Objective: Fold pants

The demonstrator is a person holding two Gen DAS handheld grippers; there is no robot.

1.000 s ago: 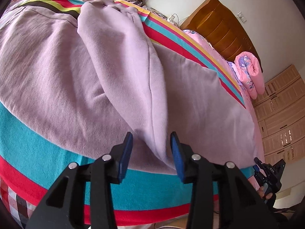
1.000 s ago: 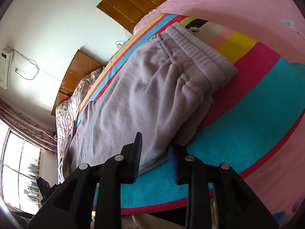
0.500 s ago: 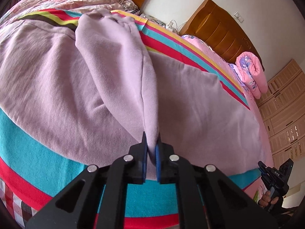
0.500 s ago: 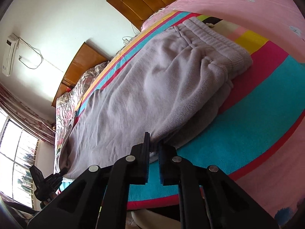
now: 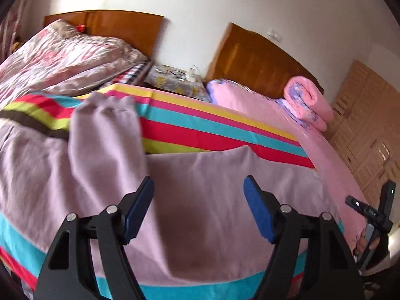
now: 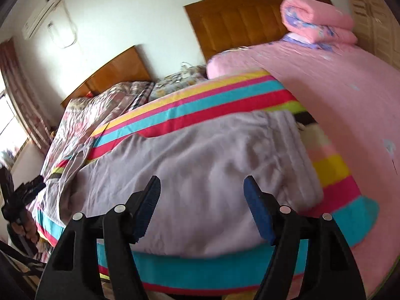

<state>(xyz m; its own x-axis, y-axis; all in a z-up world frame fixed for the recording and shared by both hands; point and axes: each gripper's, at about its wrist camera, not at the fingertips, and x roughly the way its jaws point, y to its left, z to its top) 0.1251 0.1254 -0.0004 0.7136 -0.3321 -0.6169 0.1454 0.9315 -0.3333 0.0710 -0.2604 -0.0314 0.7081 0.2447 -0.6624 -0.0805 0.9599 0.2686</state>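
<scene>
Lilac sweatpants (image 5: 200, 190) lie spread on a striped blanket (image 5: 212, 127) on the bed. One leg (image 5: 105, 135) is folded over, its cuffed end toward the headboard. My left gripper (image 5: 198, 197) is open and empty, raised above the near edge of the pants. In the right wrist view the pants (image 6: 200, 160) show their ribbed waistband (image 6: 295, 145) at the right. My right gripper (image 6: 201, 197) is open and empty above the pants' near edge. Each gripper shows at the edge of the other's view: the right gripper (image 5: 370, 212) and the left gripper (image 6: 17, 200).
A rolled pink quilt (image 5: 310, 102) lies by the wooden headboard (image 5: 255, 60). A floral duvet (image 5: 62, 60) covers the second bed at left. A cluttered nightstand (image 5: 175, 77) stands between the beds. Wardrobe doors (image 5: 370, 125) stand at right. The pink sheet (image 6: 337, 82) extends right of the blanket.
Both grippers were shut on the pants' near edge half a second ago. Now both have let go, opened wide and pulled up and back from the cloth.
</scene>
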